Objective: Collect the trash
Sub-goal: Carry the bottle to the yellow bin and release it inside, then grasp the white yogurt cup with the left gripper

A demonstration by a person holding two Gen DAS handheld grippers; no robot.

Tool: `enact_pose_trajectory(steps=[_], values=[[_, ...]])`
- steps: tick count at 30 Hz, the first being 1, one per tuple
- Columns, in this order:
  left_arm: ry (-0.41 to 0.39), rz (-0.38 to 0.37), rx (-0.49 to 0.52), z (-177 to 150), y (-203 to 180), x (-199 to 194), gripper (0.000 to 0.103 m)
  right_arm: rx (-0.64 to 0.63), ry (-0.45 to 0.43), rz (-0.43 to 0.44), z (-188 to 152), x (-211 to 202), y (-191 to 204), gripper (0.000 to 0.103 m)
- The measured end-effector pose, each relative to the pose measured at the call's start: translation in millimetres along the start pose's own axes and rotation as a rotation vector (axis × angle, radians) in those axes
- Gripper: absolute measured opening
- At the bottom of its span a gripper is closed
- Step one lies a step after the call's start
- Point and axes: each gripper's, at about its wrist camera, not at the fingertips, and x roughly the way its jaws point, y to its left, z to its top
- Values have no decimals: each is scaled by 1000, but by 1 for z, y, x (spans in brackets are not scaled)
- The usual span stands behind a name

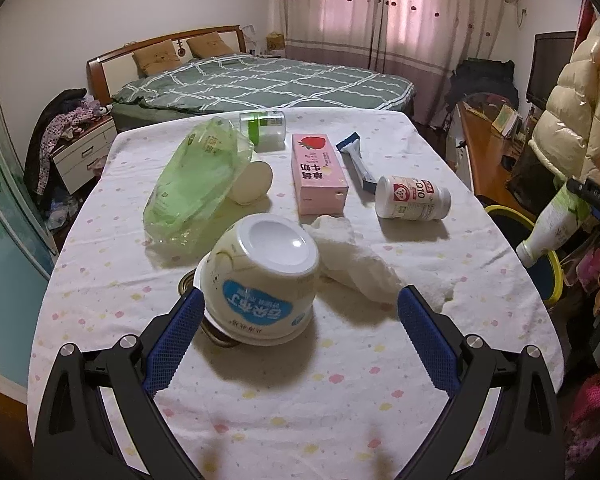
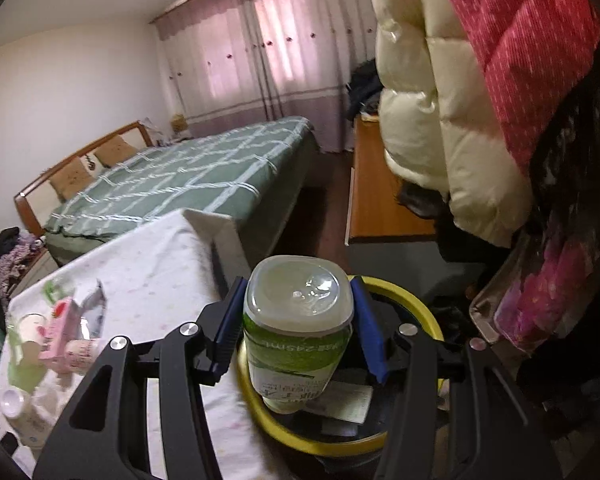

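Table (image 1: pixel 260 400) is carrying the remaining trash, spread out so each piece can be grabbed alone. Bin (image 2: pixel 400 292), yellow-rimmed, is sitting on the floor just off the table's right edge, so drops need only a short swing. Green bag (image 1: pixel 192 184) is lying crumpled at far left, partly draped over a paper cup (image 1: pixel 252 184). Pink carton (image 1: pixel 320 172) is lying flat mid-table; pill bottle (image 1: pixel 412 198) is on its side to its right.

Right gripper (image 2: pixel 298 332) is clamping the bottle (image 2: pixel 300 320) by its sides, cap end down, over the bin, probably about to release.

Left gripper (image 1: pixel 300 316) is spread wide, nothing held, its left pad just beside the overturned tub (image 1: pixel 260 280), likely the next pick.
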Motion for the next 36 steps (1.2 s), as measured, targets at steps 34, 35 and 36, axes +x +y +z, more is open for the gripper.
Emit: enact_pose_trajectory(steps=[34, 35, 36], values=[[63, 120, 126, 16, 4, 61, 81, -26, 88, -29, -22, 44, 3, 63], [64, 123, 134, 16, 4, 62, 81, -27, 92, -28, -23, 44, 4, 63], [65, 129, 144, 16, 2, 63, 81, -29, 94, -27, -24, 45, 4, 63]])
